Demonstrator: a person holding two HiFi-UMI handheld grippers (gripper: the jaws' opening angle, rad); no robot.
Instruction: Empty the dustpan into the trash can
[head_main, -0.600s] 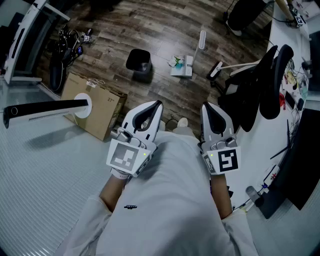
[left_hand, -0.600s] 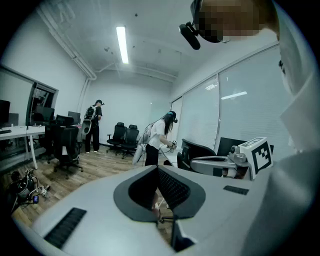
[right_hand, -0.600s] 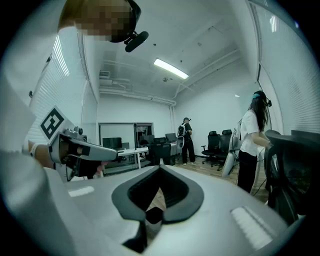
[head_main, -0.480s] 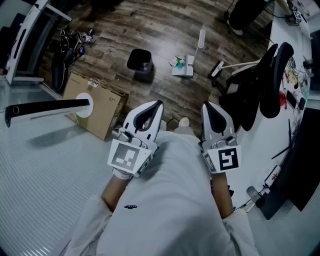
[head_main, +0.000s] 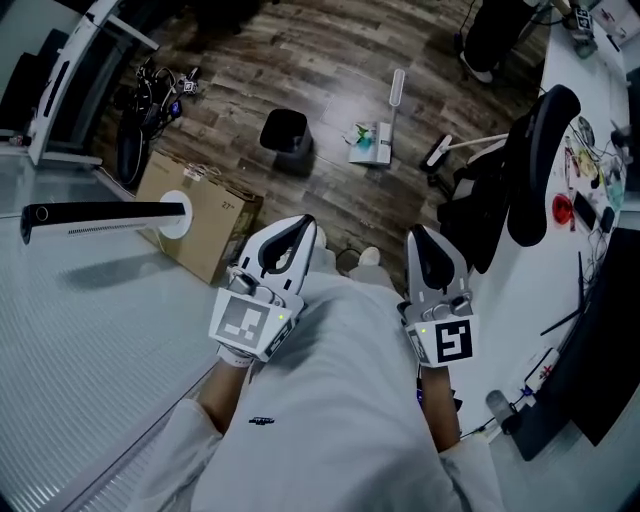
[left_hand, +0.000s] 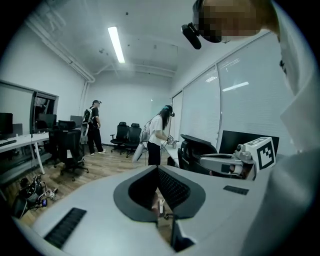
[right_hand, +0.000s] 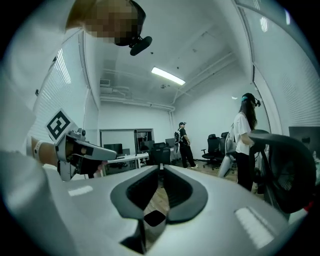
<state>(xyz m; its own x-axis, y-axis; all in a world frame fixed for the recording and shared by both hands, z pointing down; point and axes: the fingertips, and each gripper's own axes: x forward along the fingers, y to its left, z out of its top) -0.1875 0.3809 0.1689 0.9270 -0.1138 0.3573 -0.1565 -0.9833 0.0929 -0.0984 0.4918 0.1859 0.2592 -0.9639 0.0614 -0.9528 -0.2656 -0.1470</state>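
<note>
With left gripper (head_main: 298, 226) and right gripper (head_main: 420, 238) both clenched empty, open one, grasp the dustpan (head_main: 371, 142) lying mid-floor near the trash can (head_main: 287, 133), and keep it level

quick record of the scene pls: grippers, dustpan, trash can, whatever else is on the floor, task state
left gripper: shut, empty, close to the person's body
right gripper: shut, empty, beside the left one
dustpan: on the wood floor, untouched
litter: small bits at the dustpan
trash can: black, upright, apart from the dustpan
cardboard box: on the floor, nearer the person
task state: not yet begun
</note>
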